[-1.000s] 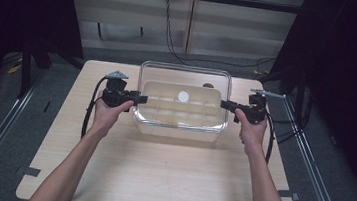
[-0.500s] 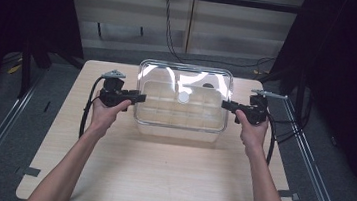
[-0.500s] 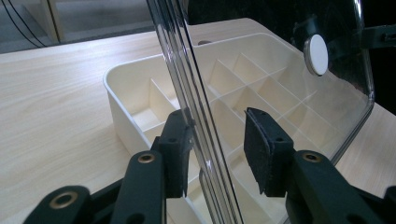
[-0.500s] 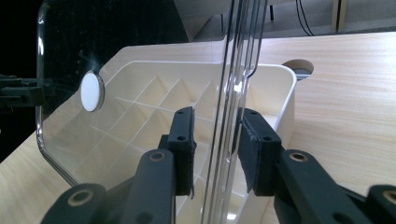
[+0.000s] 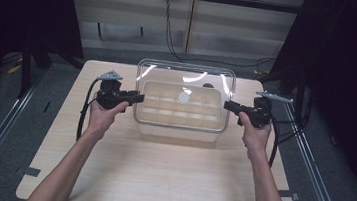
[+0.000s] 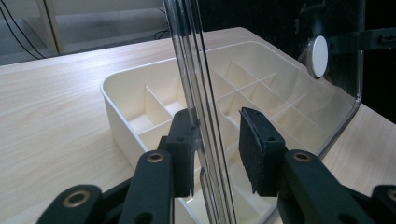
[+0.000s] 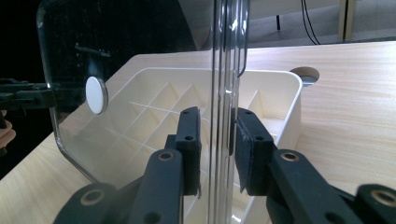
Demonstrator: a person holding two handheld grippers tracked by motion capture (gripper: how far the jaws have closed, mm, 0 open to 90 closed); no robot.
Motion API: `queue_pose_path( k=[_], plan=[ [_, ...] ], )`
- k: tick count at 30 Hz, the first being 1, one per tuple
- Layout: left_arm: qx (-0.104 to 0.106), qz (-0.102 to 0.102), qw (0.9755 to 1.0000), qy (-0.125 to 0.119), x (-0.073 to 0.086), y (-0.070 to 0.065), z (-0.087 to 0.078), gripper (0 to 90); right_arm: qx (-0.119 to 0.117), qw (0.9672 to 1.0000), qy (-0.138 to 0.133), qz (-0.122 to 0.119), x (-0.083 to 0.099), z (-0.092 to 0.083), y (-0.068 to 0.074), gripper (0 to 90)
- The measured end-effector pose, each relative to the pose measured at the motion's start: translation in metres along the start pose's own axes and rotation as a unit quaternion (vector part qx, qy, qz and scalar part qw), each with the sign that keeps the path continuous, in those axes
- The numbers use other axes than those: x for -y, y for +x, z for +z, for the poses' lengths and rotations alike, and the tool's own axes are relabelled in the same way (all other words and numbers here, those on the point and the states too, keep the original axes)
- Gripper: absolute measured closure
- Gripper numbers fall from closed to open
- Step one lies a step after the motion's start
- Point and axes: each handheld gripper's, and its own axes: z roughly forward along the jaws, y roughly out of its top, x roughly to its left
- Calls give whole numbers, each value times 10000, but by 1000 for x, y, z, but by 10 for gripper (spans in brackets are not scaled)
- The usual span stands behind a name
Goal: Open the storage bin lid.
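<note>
While the clear lid point(image 5: 185, 76) hangs tilted above the cream divider tray point(image 5: 180, 112), lifted off but not yet set anywhere, you are only partway through taking the cover away. Your left tongs point(image 5: 136, 96) pinch the lid's left rim and your right tongs point(image 5: 228, 106) pinch its right rim; both sets of jaws have just been closing, with the rim between the pads point(image 6: 256, 144) in the left gripper view and likewise in the right gripper view point(image 7: 250, 144). The tray sits at the middle of the desk point(image 5: 158, 174) toward its far edge, its compartments looking empty. What is left, I'd judge, is to carry the lid clear of the tray — keeping it level between both hands — and lay it on bare desk.
</note>
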Motion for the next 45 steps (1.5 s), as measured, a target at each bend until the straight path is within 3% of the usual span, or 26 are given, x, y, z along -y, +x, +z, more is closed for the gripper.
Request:
queue_pose_path(
  k=[11,22,29,34,40,45],
  plan=[
    [127,67,9998,-101,1,-6,-12,708,-73,9999,-99,-16,4,-9,5,736],
    [80,102,9999,-63,7,-8,-13,711,-122,9999,-93,-15,13,-10,5,737],
    [57,189,9998,-37,11,-11,-19,709,-206,9996,-105,-144,14,-15,10,744],
    [14,130,9999,-21,14,-12,-21,709,-224,9995,-110,-167,15,-17,13,745],
    [94,151,9998,-60,16,-17,-26,710,-223,9995,-124,-180,19,-20,14,744],
    [143,54,9997,-165,20,-21,-30,717,-257,9995,-140,-147,23,-22,15,742]
  ],
)
